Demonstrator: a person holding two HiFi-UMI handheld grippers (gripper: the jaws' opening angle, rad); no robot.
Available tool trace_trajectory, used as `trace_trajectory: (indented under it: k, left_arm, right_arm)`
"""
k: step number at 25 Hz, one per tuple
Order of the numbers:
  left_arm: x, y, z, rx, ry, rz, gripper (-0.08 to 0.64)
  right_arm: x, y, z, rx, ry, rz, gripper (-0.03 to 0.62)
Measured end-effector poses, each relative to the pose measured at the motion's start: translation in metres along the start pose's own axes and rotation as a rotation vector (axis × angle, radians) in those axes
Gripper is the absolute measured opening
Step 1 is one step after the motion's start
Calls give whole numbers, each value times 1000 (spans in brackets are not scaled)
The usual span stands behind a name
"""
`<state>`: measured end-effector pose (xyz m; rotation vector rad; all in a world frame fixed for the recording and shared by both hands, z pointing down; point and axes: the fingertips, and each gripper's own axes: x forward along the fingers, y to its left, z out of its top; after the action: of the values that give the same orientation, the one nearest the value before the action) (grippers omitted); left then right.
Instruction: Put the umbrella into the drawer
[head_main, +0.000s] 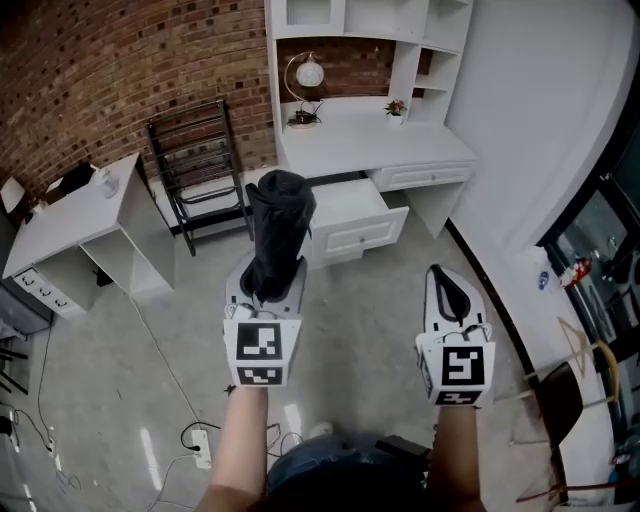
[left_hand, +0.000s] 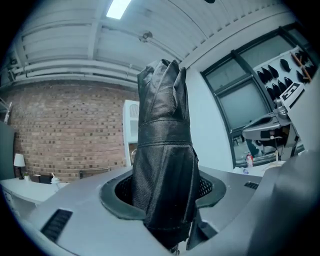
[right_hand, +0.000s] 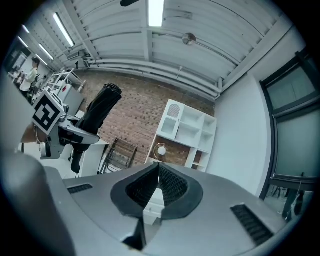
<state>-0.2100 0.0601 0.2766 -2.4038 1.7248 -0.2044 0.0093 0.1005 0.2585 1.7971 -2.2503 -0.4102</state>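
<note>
A folded black umbrella (head_main: 278, 222) stands upright between the jaws of my left gripper (head_main: 268, 282), which is shut on its lower end. In the left gripper view the umbrella (left_hand: 165, 160) fills the gap between the pads and rises well above them. My right gripper (head_main: 446, 285) is level beside it, shut with nothing in it; its pads meet in the right gripper view (right_hand: 157, 175). That view also shows the umbrella (right_hand: 100, 107) at its left. Ahead, the white desk (head_main: 372, 135) has one drawer (head_main: 352, 218) pulled open, just beyond the umbrella's top.
A black folding rack (head_main: 195, 168) leans on the brick wall left of the desk. A white side table (head_main: 80, 215) stands at far left. A globe lamp (head_main: 305, 82) and small flower pot (head_main: 396, 108) sit on the desk. A power strip (head_main: 200, 447) and cables lie on the floor.
</note>
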Motion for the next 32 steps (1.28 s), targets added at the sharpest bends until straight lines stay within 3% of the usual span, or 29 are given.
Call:
trace_trajectory:
  k: [4,11,17,23,28,32]
  left_arm:
    - [41,9,-14,-20,16,-14,236]
    - [113,19,-35,-35,50,-22,236]
    - [200,33,-58,-52,97,-7,236]
    - [331,33,-85,-81,160,8,236]
    - [427,30,-113,-86,241,13,236]
    - [482,23,-145,-45,338,-30,236]
  right_arm:
    - [34,-18,-17,41,21,-53,2]
    - [100,-45,-45,64,49,-62,2]
    - [193,-63,-73,58,75,0,2]
    - [314,-111,-114,78,104,66,2]
    - [404,-144,-159,97,181,101,2]
    - [452,-167,-189,153,236,107,2]
